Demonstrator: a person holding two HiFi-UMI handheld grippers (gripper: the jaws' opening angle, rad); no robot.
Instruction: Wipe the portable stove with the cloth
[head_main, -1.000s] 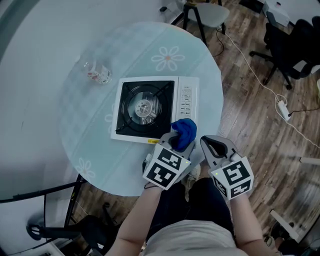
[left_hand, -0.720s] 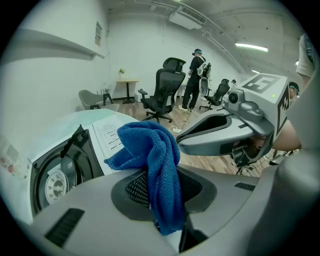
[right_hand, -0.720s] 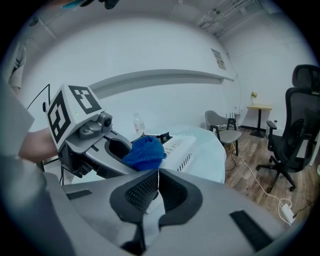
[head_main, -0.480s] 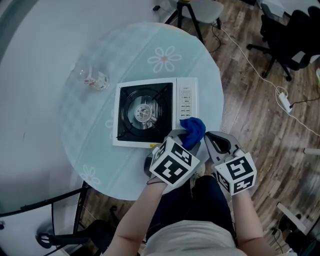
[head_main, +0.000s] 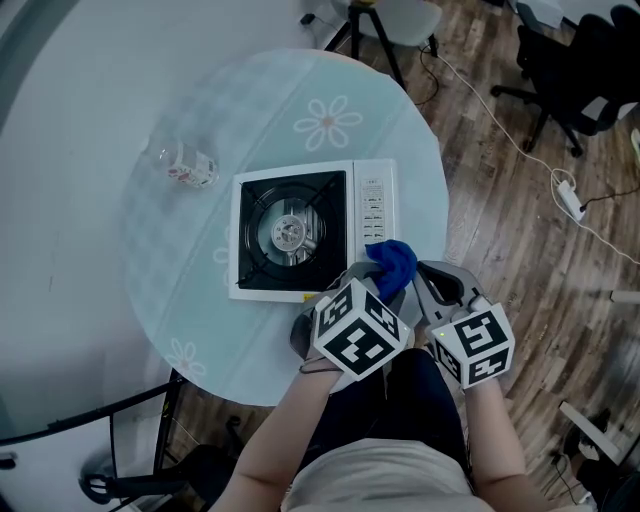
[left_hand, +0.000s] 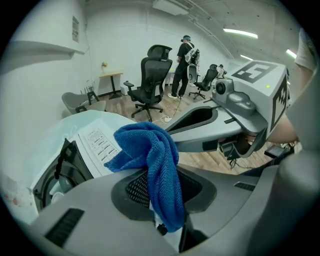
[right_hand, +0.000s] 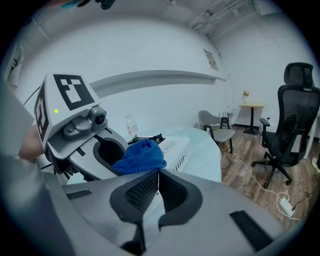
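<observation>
Head view, looking steeply down on a round counter (head_main: 240, 110). A clear bottle (head_main: 185, 162) lies on its side at the far left; what it holds cannot be made out. A portable stove (head_main: 290, 232) sits at the centre, its burner pan dark and its white control strip on the right.

The left tongs (left_hand: 162, 197) are closed on a blue cloth (head_main: 392, 262): one fold is pinched between the jaws and the rest bunches up beyond the tips. The cloth is over the stove's near right corner, beside the control strip; contact with the stove cannot be judged.

The right tongs (right_hand: 159, 170) are held just to the right of the left ones, jaws together with nothing between them. The cloth lies just beyond their tips.
</observation>
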